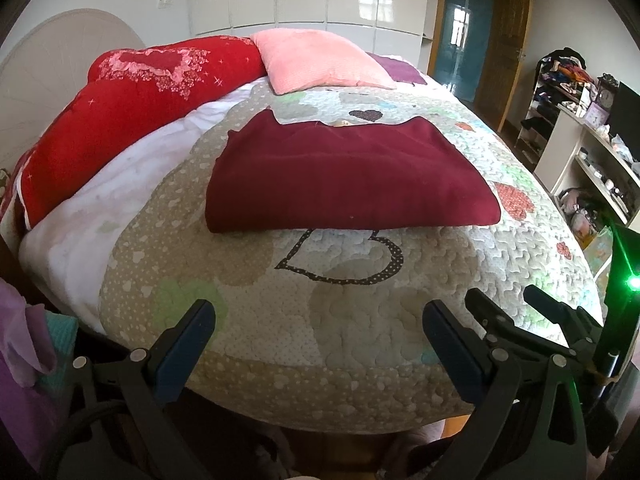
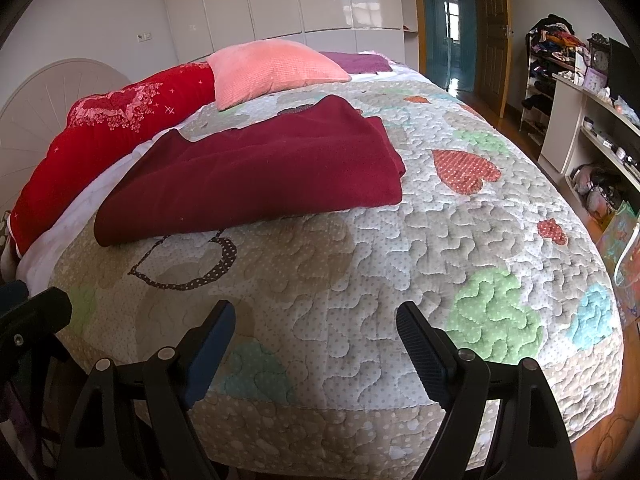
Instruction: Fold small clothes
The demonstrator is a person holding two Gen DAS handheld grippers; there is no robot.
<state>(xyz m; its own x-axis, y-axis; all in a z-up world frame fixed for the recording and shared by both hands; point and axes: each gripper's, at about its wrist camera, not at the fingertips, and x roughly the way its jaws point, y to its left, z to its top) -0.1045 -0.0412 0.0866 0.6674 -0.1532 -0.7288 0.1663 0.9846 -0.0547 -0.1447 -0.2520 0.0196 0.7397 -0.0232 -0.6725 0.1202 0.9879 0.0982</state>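
A dark red garment (image 1: 344, 176) lies folded flat on the quilted bed (image 1: 360, 304); it also shows in the right wrist view (image 2: 256, 176), to the upper left. My left gripper (image 1: 320, 320) is open and empty, near the bed's front edge, short of the garment. My right gripper (image 2: 316, 320) is open and empty over the front of the quilt (image 2: 400, 240), to the right of the garment. The right gripper's fingers (image 1: 492, 320) show at the lower right of the left wrist view.
A red heart-print cushion (image 1: 132, 108) and a pink pillow (image 1: 320, 60) lie at the head of the bed. White shelves (image 1: 592, 148) with clutter stand along the right wall. A purple cloth (image 1: 24, 344) hangs at the lower left.
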